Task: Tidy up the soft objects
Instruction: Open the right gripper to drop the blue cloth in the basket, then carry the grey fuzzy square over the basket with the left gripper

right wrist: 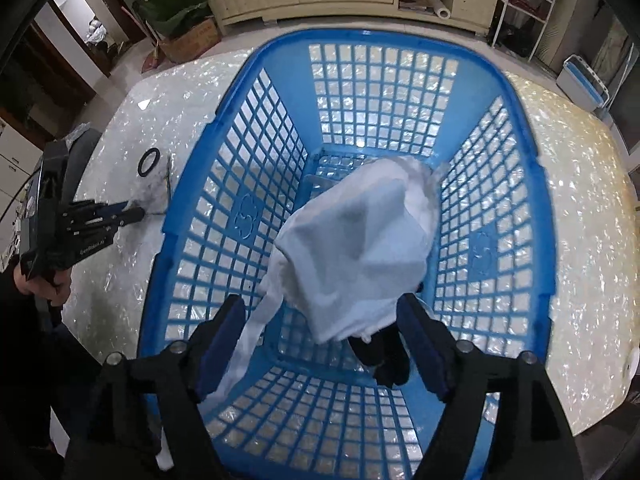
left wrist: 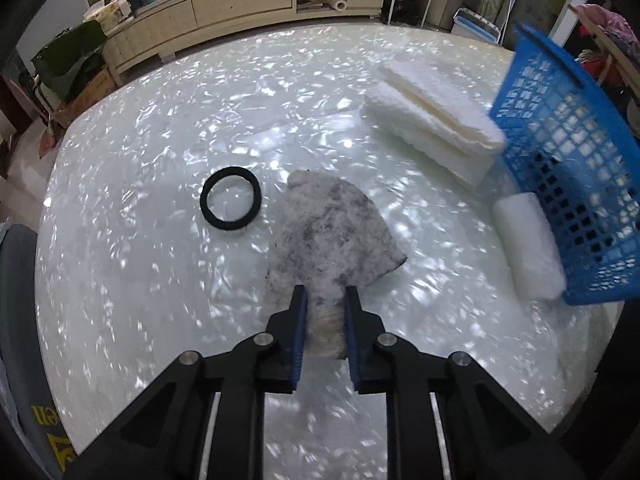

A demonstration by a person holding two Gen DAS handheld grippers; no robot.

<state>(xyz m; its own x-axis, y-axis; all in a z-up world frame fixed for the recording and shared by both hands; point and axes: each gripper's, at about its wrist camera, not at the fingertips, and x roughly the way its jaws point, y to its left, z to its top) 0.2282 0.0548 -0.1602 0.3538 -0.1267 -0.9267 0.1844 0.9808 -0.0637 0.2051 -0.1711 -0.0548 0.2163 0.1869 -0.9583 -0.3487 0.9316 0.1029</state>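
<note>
In the left wrist view my left gripper (left wrist: 325,292) is shut on the near end of a mottled grey-white fluffy cloth (left wrist: 332,220), which spreads out over the table ahead. In the right wrist view my right gripper (right wrist: 322,302) stands open above the blue plastic basket (right wrist: 532,184). A white cloth (right wrist: 360,248) lies crumpled inside the basket, between and beyond the fingers, with no pad pressing on it. A black soft item (right wrist: 386,360) lies half hidden under its near edge. The left gripper (right wrist: 134,213) shows at the left, outside the basket.
On the pearly white table (left wrist: 140,140) lie a black ring (left wrist: 231,200), a stack of folded white towels (left wrist: 432,120) and a white rolled pad (left wrist: 528,248) against the basket (left wrist: 572,184). A person's hand (right wrist: 44,284) holds the left tool. Cabinets and boxes stand beyond.
</note>
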